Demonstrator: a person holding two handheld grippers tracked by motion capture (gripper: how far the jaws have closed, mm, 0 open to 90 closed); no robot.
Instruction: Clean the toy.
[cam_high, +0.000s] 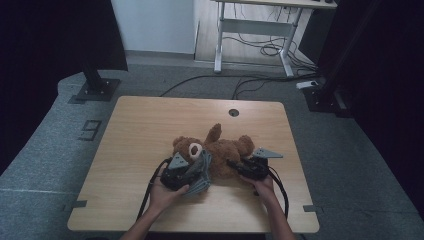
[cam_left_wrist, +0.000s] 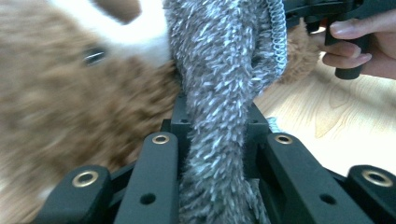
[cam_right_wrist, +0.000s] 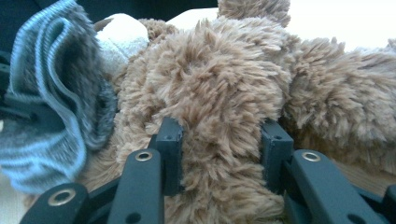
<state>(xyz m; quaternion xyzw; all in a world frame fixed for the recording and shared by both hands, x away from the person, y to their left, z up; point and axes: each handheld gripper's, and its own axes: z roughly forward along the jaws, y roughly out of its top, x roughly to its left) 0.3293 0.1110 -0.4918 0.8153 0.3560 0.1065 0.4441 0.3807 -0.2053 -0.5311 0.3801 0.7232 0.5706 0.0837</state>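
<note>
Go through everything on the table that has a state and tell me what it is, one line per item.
Brown plush teddy bear: lying on its back on the light wooden table, one limb raised.
Fuzzy grey knitted garment: bunched and folded, pinched against the bear's head.
Left tool: shut on the grey garment.
Right tool: shut on a furry limb of the bear.

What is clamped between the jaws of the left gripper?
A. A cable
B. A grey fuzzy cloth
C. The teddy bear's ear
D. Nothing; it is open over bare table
B: in the left gripper view the grey fuzzy cloth runs up between the left gripper, beside the teddy bear.
</note>
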